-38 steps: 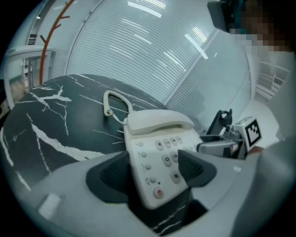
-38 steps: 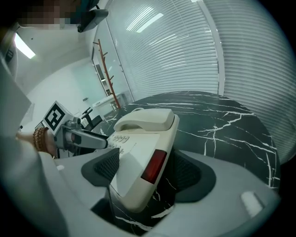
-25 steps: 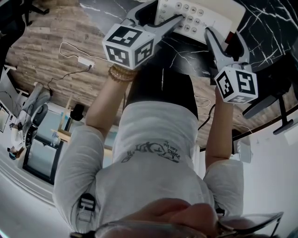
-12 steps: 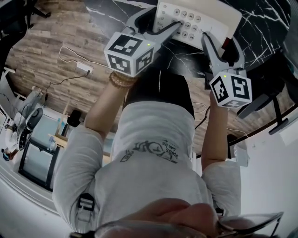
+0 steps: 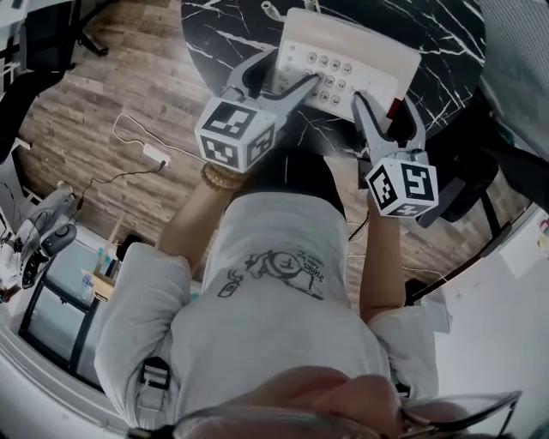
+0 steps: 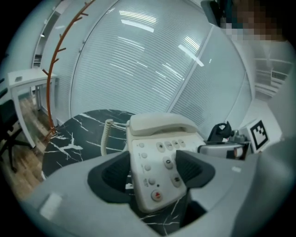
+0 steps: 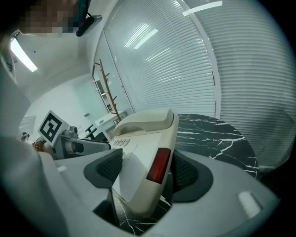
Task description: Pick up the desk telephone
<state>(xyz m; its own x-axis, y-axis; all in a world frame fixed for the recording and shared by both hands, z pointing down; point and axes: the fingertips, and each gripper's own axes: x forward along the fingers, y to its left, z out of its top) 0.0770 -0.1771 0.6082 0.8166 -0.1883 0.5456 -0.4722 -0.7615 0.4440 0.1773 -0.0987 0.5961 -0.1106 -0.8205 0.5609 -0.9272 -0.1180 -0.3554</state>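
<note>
In the head view, the telephone [image 5: 360, 56] is seen at 12 o'clock from the person, over the near rim of the round black table [image 5: 214, 26]. It is gripped at 2 places. The left gripper [image 5: 287, 79] is set on its corner at 7 o'clock and the right gripper [image 5: 386, 116] on its corner at 5 o'clock. This is judged to share the weight and keep the body level.

In the left gripper view, the jaws are spread wide and pressed on the keypad end of the telephone, 1 pad on each side. The handset [image 6: 162, 124] is seated in its cradle at 12 o'clock, so a level hold is judged necessary to keep it from sliding off. The coiled cord [image 6: 107, 134] is seen hanging at 10 o'clock, and marble shows beneath the body, so the telephone is judged to be clear of the table.

In the right gripper view, the jaws are likewise held wide and clamped across the edge that bears a red panel [image 7: 158, 164]. The telephone is seen tilted between the pads, with the table below at 3 o'clock.
</note>
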